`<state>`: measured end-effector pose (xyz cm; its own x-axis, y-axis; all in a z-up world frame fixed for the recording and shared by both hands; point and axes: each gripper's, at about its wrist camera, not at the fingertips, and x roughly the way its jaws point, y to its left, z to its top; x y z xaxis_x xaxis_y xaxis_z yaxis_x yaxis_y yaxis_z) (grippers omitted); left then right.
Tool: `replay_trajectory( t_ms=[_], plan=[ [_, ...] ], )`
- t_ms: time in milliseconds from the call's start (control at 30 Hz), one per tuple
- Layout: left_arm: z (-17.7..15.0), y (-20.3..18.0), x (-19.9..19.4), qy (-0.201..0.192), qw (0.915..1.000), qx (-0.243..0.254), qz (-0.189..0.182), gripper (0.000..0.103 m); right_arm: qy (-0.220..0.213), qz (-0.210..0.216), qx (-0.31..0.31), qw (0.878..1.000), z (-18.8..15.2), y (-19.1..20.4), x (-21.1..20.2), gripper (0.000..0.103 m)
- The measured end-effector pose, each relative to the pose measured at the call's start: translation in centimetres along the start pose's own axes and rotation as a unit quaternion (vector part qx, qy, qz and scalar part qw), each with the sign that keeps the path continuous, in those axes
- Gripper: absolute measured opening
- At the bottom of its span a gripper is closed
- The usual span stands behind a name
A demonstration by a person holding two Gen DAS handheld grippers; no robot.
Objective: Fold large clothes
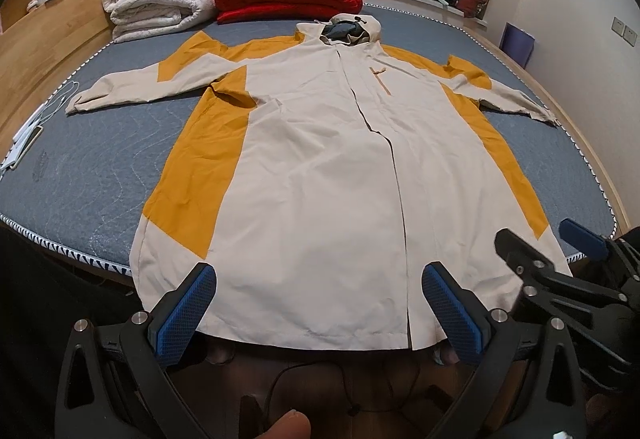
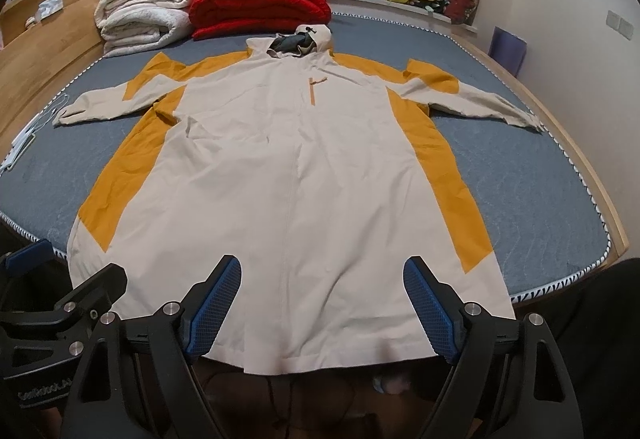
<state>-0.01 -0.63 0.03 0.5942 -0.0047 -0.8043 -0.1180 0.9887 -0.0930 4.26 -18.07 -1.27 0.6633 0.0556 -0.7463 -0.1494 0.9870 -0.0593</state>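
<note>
Left gripper, right gripper: both wide open, empty, over hem. Coat flat on bed, sleeves spread. Likely thin, limp, slippery shell; pinch hem corners or cuffs.

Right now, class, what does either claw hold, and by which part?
Nothing is held. The left claw and right claw are both open above the hem of the jacket, which lies flat on the bed.
</note>
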Motion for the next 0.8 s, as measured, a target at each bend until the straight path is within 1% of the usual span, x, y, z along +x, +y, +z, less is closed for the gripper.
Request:
replay_trajectory(
  t_ms=[300,467,500,567,633,667,700,733,800],
  plan=[
    [0.1,-0.2,-0.2,0.008,0.9999,0.002,0.009,0.103,0.029,0.003,0.006,1.000,-0.3,-0.5,1.2,0.086],
    [0.4,-0.7,-0.7,-0.010,0.9999,0.004,0.010,0.103,0.030,0.001,0.010,1.000,-0.3,-0.8,1.2,0.090],
    [0.7,-0.7,-0.9,-0.013,0.9999,0.001,0.009,0.103,0.027,0.002,0.011,1.000,-0.3,-0.9,1.2,0.091],
    [1.6,-0.4,-1.7,-0.004,0.9998,-0.017,-0.013,0.103,0.022,0.004,0.014,1.000,0.0,-1.1,0.9,0.092],
    [3.0,-0.4,-4.1,-0.030,0.9992,-0.023,-0.011,0.103,0.015,0.008,0.017,1.000,0.4,-1.4,0.3,0.096],
    [3.6,-0.6,-5.6,-0.061,0.9981,-0.011,-0.002,0.103,0.012,0.010,0.018,1.000,0.6,-1.5,0.1,0.097],
    [4.1,-0.8,-6.7,-0.083,0.9966,0.001,0.005,0.103,0.009,0.012,0.017,1.000,0.9,-1.6,-0.3,0.098],
    [4.6,-0.7,-7.3,-0.095,0.9955,0.006,0.009,0.103,0.007,0.011,0.016,1.000,1.2,-1.7,-0.6,0.100],
    [5.7,-0.1,-8.0,-0.111,0.9938,0.001,0.000,0.103,0.002,0.007,0.014,1.000,2.2,-1.9,-1.5,0.100]
  ],
)
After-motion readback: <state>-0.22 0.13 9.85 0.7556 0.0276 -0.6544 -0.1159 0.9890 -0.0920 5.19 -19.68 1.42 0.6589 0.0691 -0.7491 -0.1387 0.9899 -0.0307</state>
